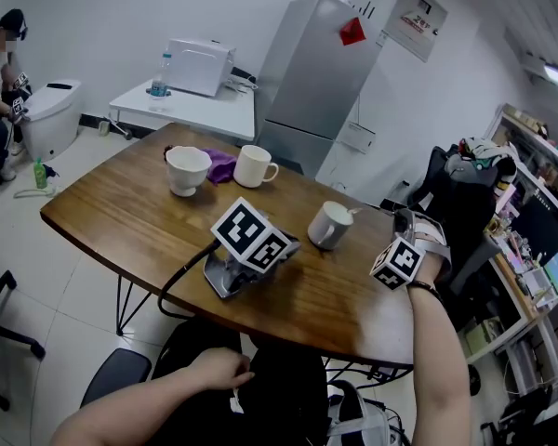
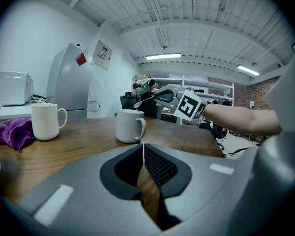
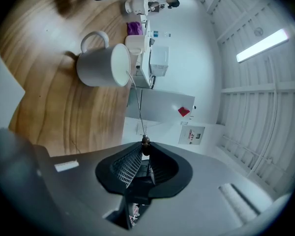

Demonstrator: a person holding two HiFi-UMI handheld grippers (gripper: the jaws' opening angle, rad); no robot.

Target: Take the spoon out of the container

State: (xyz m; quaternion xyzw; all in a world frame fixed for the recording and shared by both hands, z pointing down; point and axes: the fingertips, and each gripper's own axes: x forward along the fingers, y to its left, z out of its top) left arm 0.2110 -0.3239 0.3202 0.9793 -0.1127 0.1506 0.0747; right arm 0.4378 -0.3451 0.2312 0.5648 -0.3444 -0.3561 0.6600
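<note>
A white mug (image 1: 330, 225) stands on the wooden table (image 1: 121, 216) at centre right. A thin metal spoon (image 3: 136, 97) runs from the mug's (image 3: 101, 65) rim to my right gripper (image 3: 145, 146), which is shut on the handle's end. In the left gripper view the spoon's bowl (image 2: 137, 103) hangs just above the mug's (image 2: 130, 125) rim, with the right gripper (image 2: 157, 96) to its right. In the head view the right gripper (image 1: 389, 216) sits right of the mug. My left gripper (image 1: 225, 282) lies on the table, unheld, its jaws (image 2: 143, 149) shut on nothing.
A second white mug (image 1: 254, 166), a white bowl-like cup (image 1: 188, 170) and a purple cloth (image 1: 221, 165) sit at the table's far side. A grey fridge (image 1: 312, 72) stands behind. The person's left hand (image 1: 219, 370) rests at the lap. A cable (image 1: 181, 282) trails off the near edge.
</note>
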